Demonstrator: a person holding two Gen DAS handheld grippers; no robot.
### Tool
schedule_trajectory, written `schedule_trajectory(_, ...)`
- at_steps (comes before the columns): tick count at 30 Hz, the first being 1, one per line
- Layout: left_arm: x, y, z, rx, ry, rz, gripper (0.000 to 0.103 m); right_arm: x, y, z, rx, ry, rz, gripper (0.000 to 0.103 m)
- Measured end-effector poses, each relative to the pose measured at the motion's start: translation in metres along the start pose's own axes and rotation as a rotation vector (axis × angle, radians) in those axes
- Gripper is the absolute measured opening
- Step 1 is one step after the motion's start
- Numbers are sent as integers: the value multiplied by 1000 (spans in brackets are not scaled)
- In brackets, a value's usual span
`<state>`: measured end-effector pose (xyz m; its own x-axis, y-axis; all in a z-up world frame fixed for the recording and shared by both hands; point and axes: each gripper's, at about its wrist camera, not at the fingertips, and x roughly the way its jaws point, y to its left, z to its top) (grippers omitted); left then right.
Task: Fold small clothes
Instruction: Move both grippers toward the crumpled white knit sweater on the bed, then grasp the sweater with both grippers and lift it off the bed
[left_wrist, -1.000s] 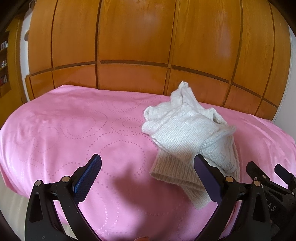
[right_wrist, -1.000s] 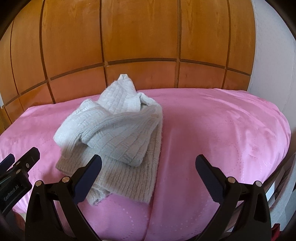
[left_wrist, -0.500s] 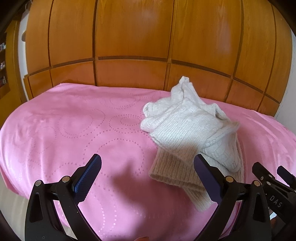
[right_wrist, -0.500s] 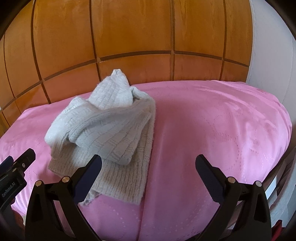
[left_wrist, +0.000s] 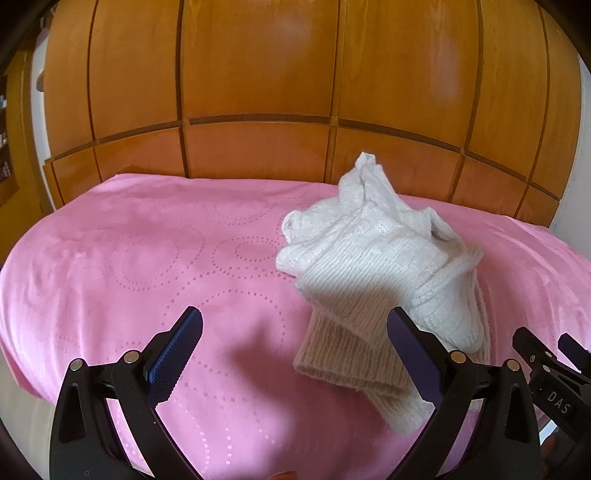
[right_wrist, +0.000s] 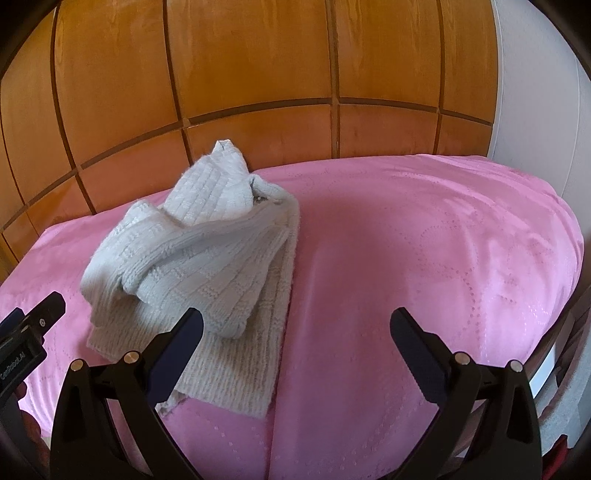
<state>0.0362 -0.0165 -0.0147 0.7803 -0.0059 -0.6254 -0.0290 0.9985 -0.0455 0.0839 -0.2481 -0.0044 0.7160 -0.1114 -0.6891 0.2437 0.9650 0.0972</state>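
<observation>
A crumpled white knit sweater (left_wrist: 384, 266) lies in a heap on the pink bed cover (left_wrist: 147, 266), one end poking up near the headboard. My left gripper (left_wrist: 295, 332) hovers open over the cover, its right finger in front of the sweater's ribbed hem. In the right wrist view the sweater (right_wrist: 207, 251) sits left of centre. My right gripper (right_wrist: 295, 332) is open too, its left finger over the hem, nothing between the fingers. Each gripper shows at the edge of the other's view: the right gripper (left_wrist: 550, 369), the left gripper (right_wrist: 26, 332).
A wooden panelled headboard (left_wrist: 258, 110) rises behind the bed. A white wall (right_wrist: 535, 92) stands at the right. The pink bed cover (right_wrist: 424, 240) spreads wide on both sides of the sweater. The bed's right edge drops off by some furniture (right_wrist: 561, 350).
Both cameras have drifted slightly: the sweater sits a little higher and further left in the right wrist view. Both grippers stay open and the sweater has not been touched.
</observation>
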Motion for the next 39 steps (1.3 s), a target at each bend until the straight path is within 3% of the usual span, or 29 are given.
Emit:
schedule_trajectory(6,20,-3,9,32,68,-92,99,7,-11,11,9,12,70,101)
schedule_trajectory(12,34,0,10,31,110,-228,99,21,-10,29,-2,54,185,74)
schedule_trajectory(14,38,-2,9,42,116,-264,99,28,-4,33,3,91,265,74)
schedule_trajectory(17,42,-8,9,61,120,-314,98,47,-2,41,116,203,414,74)
schedule_trajectory(19,50,-16,8,110,120,-317,98,55,8,50,126,217,442,74)
schedule_trajectory(20,58,-22,6,145,130,-303,94,58,13,55,116,229,449,74)
schedule_trajectory(21,67,-24,6,159,152,-297,61,59,17,58,116,239,462,74)
schedule_trajectory(22,80,-26,6,158,212,-319,23,61,21,62,124,247,479,74)
schedule_trajectory(23,86,-24,8,140,244,-348,17,63,23,64,132,255,497,74)
schedule_trajectory(24,86,-20,10,111,242,-370,14,67,24,64,139,274,512,74)
schedule_trajectory(25,80,-15,14,96,208,-384,5,75,26,62,169,321,544,74)
schedule_trajectory(27,65,-3,20,67,159,-419,3,90,30,57,203,375,573,70)
schedule_trajectory(29,55,17,25,-17,143,-463,2,98,46,55,145,373,557,39)
schedule_trajectory(30,50,31,29,-69,130,-472,2,100,52,54,117,372,554,33)
schedule_trajectory(31,44,48,34,-125,110,-473,2,96,60,55,78,362,556,18)
schedule_trajectory(32,40,62,39,-167,90,-467,2,91,62,58,54,346,560,10)
schedule_trajectory(36,21,150,67,-394,-35,-382,2,55,44,84,-9,223,570,4)
schedule_trajectory(39,17,207,90,-492,-103,-204,2,36,2,117,-2,94,487,0)
